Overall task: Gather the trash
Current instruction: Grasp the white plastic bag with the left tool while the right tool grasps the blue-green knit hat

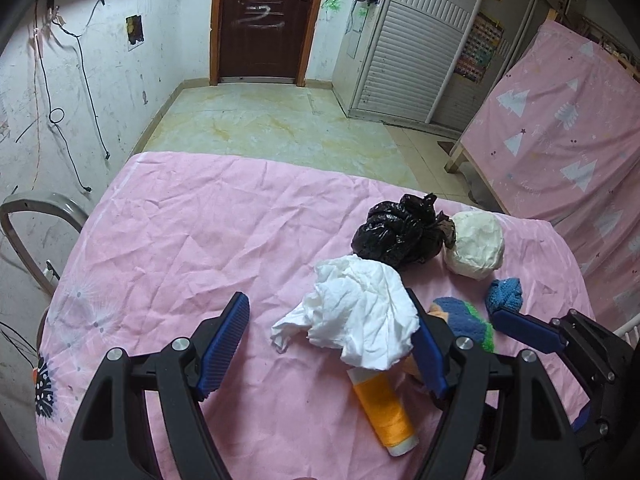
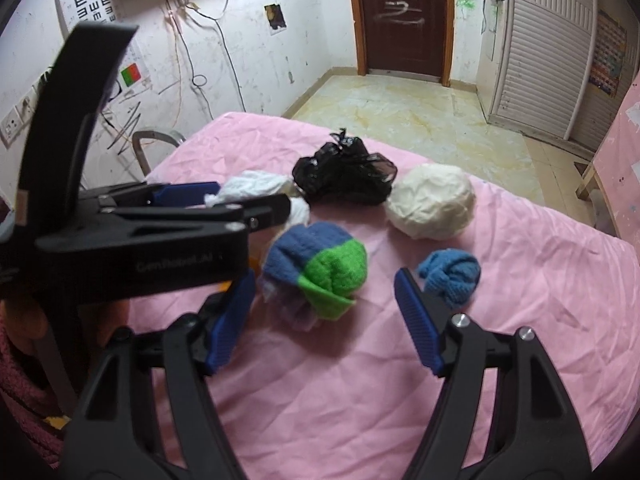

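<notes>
A crumpled white tissue (image 1: 360, 312) lies on the pink cloth-covered table (image 1: 180, 240). It sits between the open fingers of my left gripper (image 1: 326, 300), close against the right finger. Under it an orange spool (image 1: 384, 408) sticks out. Behind are a black plastic bag (image 1: 400, 232) and a white paper ball (image 1: 474, 246). My right gripper (image 2: 324, 276) is open around a blue-and-green knitted ball (image 2: 316, 268), its pads apart from it. A small blue knit piece (image 2: 452, 276) lies just past its right finger. The left gripper (image 2: 256, 194) appears at the left, over the tissue (image 2: 256, 182).
A metal chair (image 1: 36, 220) stands off the table's left edge. A pink-covered bed (image 1: 560, 120) rises at the right, with tiled floor, a brown door (image 1: 264, 20) and a slatted wardrobe (image 1: 416, 40) beyond. A dark red sleeve (image 2: 20, 400) shows at lower left.
</notes>
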The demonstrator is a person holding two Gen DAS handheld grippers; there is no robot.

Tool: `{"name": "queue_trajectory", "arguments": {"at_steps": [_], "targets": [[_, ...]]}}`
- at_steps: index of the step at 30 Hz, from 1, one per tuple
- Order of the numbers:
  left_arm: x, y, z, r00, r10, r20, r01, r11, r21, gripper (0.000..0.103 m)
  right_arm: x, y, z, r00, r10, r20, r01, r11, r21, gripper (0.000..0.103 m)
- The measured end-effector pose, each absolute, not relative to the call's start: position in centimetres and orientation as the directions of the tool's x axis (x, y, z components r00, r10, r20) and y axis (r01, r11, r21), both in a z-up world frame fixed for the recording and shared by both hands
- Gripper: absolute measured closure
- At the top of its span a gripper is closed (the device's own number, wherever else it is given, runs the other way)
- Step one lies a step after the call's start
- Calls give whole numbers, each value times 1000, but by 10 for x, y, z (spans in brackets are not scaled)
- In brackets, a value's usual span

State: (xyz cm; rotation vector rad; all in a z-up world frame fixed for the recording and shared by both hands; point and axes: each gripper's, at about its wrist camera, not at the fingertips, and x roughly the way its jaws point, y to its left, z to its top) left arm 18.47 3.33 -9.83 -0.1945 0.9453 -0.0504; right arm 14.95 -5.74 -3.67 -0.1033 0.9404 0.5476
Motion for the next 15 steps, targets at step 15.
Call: {"name": "queue_trajectory", "arguments": {"at_steps": [15], "targets": [[170, 24, -89, 601, -109, -792, -7, 990, -142, 78, 149, -52, -43, 452, 430, -782, -507, 845, 171, 62]]}}
